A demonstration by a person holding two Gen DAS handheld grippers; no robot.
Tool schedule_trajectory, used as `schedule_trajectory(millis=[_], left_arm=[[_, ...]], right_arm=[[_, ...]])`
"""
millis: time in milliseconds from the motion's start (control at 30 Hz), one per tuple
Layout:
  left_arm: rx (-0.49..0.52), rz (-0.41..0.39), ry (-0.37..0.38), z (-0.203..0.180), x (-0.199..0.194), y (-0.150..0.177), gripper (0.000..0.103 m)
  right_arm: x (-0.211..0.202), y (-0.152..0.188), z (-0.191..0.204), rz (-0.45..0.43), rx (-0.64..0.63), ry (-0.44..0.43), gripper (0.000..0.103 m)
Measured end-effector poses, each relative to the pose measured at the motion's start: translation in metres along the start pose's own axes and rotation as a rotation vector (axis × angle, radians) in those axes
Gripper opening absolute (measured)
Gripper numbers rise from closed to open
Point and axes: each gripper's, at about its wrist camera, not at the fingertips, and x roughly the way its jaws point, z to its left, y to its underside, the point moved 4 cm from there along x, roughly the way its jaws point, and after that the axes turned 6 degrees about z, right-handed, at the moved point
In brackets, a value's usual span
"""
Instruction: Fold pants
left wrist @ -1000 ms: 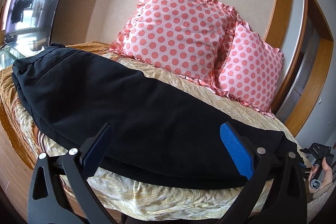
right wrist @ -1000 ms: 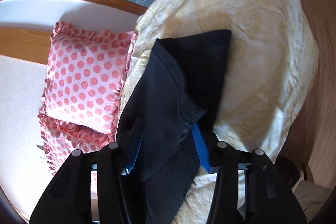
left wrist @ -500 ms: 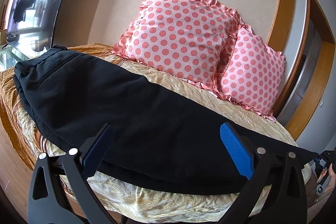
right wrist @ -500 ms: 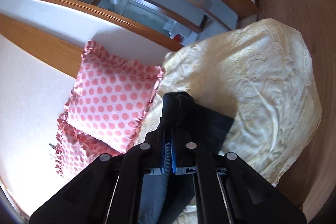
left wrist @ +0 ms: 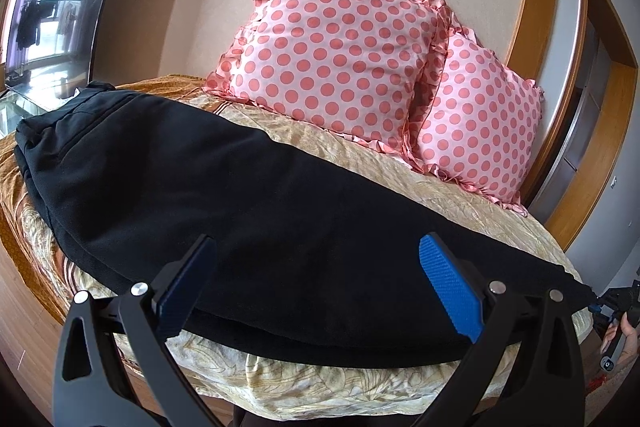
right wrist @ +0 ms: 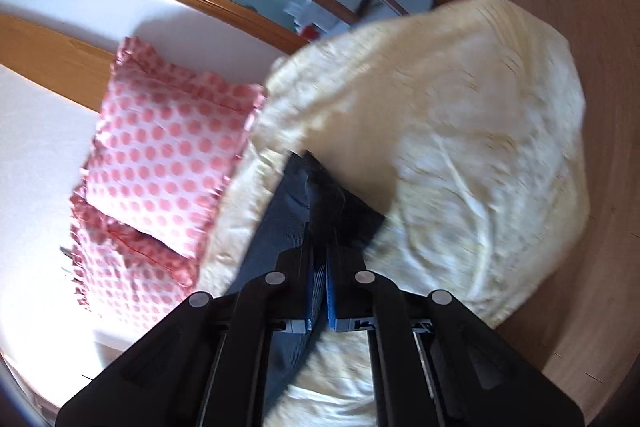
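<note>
Black pants (left wrist: 248,211) are laid lengthwise across the bed (left wrist: 360,379), on the yellow patterned cover. The hem end is pinched in the right gripper (right wrist: 320,267); its fingers are nearly together and easing open, cloth between the pads. Left gripper (left wrist: 316,291) is held over the near edge, fingers wide, nothing gripped. Two pink dotted pillows (left wrist: 344,55) are propped against the wall behind.

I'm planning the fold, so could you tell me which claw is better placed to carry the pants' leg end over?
Right. The right claw has the pants hem between its pads, jaws easing apart slightly. The left claw hovers wide open over the middle, gripping nothing.
</note>
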Motion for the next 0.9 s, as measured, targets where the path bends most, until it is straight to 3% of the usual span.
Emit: schedule_trajectory(millis=[100, 167, 267, 333, 400, 500, 567, 767, 833, 900], left_arm=[[0.016, 0.009, 0.012, -0.006, 0.002, -0.001, 0.101], [0.023, 0.009, 0.02, -0.01, 0.003, -0.002, 0.101], [0.031, 0.01, 0.026, -0.015, 0.005, -0.003, 0.101], [0.035, 0.02, 0.036, -0.019, 0.007, -0.002, 0.101], [0.043, 0.032, 0.049, -0.025, 0.01, -0.001, 0.101], [0.058, 0.044, 0.063, -0.035, 0.014, 0.001, 0.101], [0.069, 0.049, 0.07, -0.041, 0.014, 0.003, 0.101], [0.111, 0.044, 0.051, -0.051, 0.014, 0.004, 0.101], [0.112, 0.051, 0.051, -0.051, 0.016, 0.003, 0.101], [0.11, 0.059, 0.055, -0.052, 0.02, 0.002, 0.101]], right_arm=[[-0.007, 0.004, -0.006, 0.036, 0.041, -0.013, 0.044], [-0.027, 0.005, -0.004, -0.018, 0.015, 0.06, 0.054], [-0.057, -0.004, 0.022, -0.157, -0.133, 0.138, 0.062], [-0.06, -0.016, 0.043, -0.2, -0.228, 0.174, 0.066], [-0.041, -0.03, 0.076, -0.138, -0.413, 0.186, 0.074], [0.014, -0.049, 0.094, 0.011, -0.577, 0.321, 0.07], [0.044, -0.062, 0.088, 0.078, -0.574, 0.373, 0.059], [0.085, -0.066, 0.068, 0.199, -0.542, 0.367, 0.059], [0.088, -0.062, 0.07, 0.213, -0.551, 0.336, 0.05], [0.088, -0.056, 0.073, 0.21, -0.581, 0.316, 0.023]])
